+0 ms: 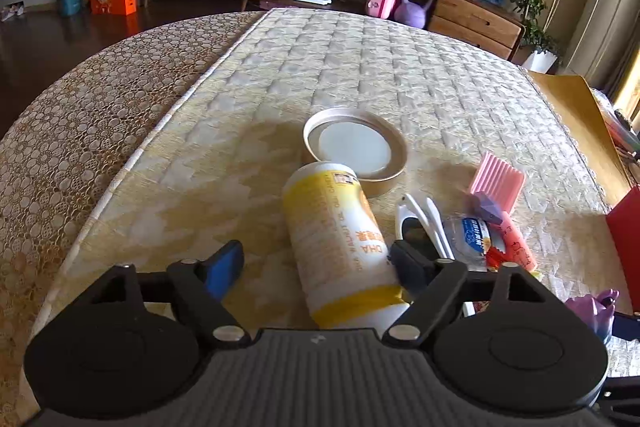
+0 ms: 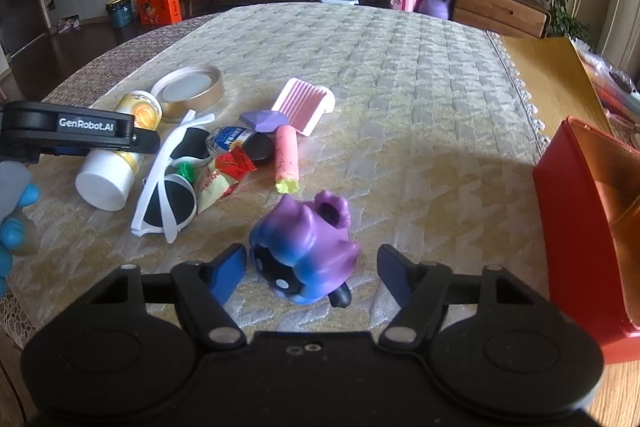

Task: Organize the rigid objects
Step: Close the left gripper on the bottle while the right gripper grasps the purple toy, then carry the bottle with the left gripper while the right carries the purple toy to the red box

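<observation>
Left wrist view shows the left hand-held gripper point(image 1: 316, 263) spread wide over a white-and-yellow cylindrical plastic bottle point(image 1: 340, 243) lying on its side on the quilted yellow bench cover point(image 1: 360, 67); the right blue pad point(image 1: 404, 267) seems to touch the bottle's flank, though the fisheye makes that hard to judge, while the left pad stands apart from it. Just beyond the bottle's far end lies a round gold-rimmed tin lid point(image 1: 356, 151), and to the right are white-framed sunglasses point(image 1: 420, 223) and a pink ridged comb point(image 1: 498, 183). Right wrist view shows the right hand-held gripper point(image 2: 312, 275) also released, its pads either side of a purple-and-blue rubbery monster toy point(image 2: 308, 255) tipped over on the bench, the left pad just beside it and the right pad apart. A red open box point(image 2: 580, 227) stands at the right edge of the bench, probably the place for sorted things. Nothing is held yet, so the step in hand looks like lining up two grasps at once. Next, each hand-held gripper would need to settle lower and centre on its object before closing: the bottle may roll if pinched off-centre, and the toy's lumpy shape calls for a grip across its broad body.
</observation>
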`<action>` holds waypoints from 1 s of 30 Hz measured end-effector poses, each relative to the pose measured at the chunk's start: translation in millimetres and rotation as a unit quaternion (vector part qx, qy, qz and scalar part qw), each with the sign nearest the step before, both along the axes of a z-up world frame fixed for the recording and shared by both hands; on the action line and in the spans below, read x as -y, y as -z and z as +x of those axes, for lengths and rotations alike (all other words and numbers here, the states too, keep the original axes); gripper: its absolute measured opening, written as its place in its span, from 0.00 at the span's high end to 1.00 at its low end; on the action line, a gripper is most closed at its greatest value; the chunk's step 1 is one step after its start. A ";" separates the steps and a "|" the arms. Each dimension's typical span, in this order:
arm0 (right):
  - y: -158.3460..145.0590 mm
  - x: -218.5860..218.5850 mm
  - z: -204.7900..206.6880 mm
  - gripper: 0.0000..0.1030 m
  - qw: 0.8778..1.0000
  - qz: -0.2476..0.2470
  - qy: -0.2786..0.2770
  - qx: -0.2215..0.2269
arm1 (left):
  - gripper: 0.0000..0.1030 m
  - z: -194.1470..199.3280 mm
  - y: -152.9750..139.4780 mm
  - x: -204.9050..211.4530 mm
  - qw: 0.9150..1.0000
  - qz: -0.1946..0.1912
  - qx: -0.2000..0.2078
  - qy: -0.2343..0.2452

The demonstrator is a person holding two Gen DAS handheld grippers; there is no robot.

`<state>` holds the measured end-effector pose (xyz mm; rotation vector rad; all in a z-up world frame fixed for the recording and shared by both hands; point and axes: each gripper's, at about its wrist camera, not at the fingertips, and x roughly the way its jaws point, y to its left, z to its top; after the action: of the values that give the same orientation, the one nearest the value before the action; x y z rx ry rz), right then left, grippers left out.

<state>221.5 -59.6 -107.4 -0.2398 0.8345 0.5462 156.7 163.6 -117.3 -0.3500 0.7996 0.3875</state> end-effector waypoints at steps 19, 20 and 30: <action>-10.1 7.6 -9.8 0.48 0.999 0.018 0.026 0.003 | 0.56 -7.5 -11.2 7.5 1.000 0.001 -0.009 0.027; -11.9 9.9 -10.7 0.48 0.999 0.020 0.029 0.005 | 0.56 -8.9 -11.6 7.9 1.000 0.003 -0.012 0.028; -33.4 29.7 -22.3 0.48 0.998 0.049 0.044 0.017 | 0.56 -24.8 -39.6 13.7 0.999 -0.006 0.001 0.039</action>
<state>199.2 -89.3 -74.0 -0.1214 0.7790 0.4977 131.8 149.9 -77.6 -0.3297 0.8122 0.3103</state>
